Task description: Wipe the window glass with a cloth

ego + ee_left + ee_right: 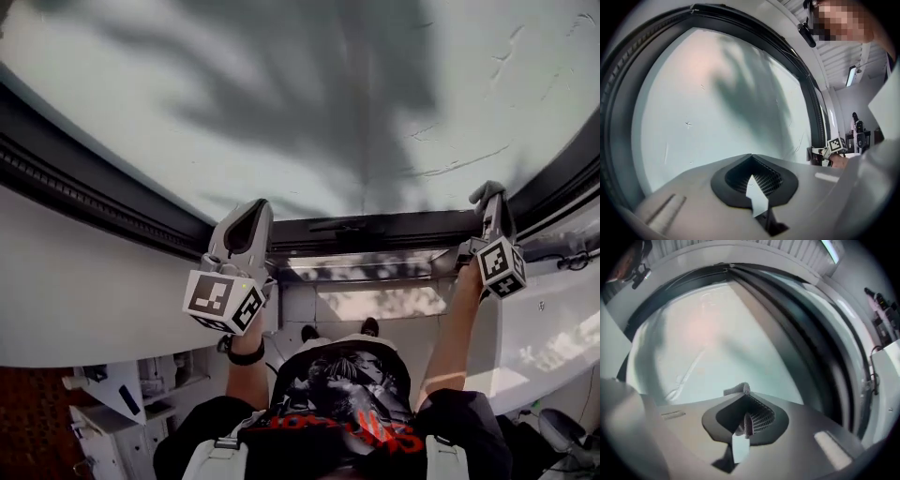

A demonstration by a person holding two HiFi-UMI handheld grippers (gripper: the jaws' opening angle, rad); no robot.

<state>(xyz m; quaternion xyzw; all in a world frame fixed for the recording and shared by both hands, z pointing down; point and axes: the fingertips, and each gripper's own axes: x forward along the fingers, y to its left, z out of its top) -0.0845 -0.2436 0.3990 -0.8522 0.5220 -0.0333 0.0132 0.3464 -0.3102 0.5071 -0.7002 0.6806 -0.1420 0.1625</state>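
- we see the left hand-held gripper (750, 158) with its jaws pressed together and nothing between them, held just before the window glass (122, 103) near its lower edge.
- the right hand-held gripper (743, 400) has its jaws closed on a grey cloth (736, 390), and a small fold pokes past the tips.
- the cloth sits at the glass's lower right edge, just beside the dark frame (94, 192); we cannot tell whether it touches the pane.
- a broad shadow (319, 84) lies across the middle of the glass.

A pale window (281, 103) in a dark frame (84, 202) sits in a white wall (84, 300). A ceiling lamp (851, 76) glows. A white shelf (117, 398) stands by reddish floor (28, 422).
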